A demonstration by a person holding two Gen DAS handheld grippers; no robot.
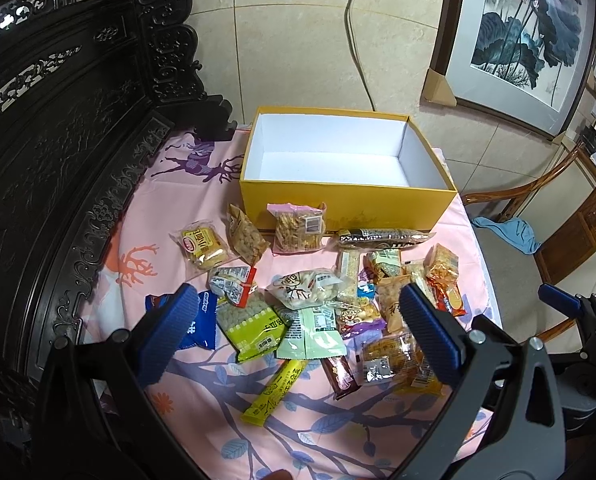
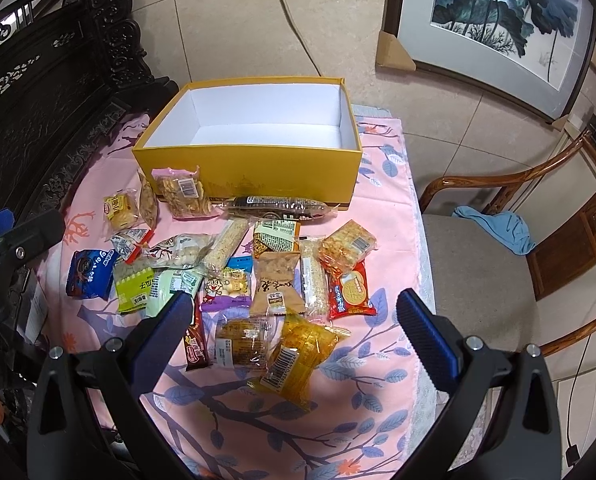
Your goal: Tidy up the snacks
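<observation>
Nothing is packed yet: your yellow box [image 1: 348, 200] at the surface's far edge sits empty, and every snack packet [image 2: 275, 290] lies scattered before it. Your left gripper [image 1: 293, 332] and right gripper [image 2: 293, 332] hover with jaws spread, holding nothing.

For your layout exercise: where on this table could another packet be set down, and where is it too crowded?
Free: the yellow box interior; bare cloth right of the box; cloth between both open grippers and the near table edge. Crowded: the snack pile before the box.
</observation>
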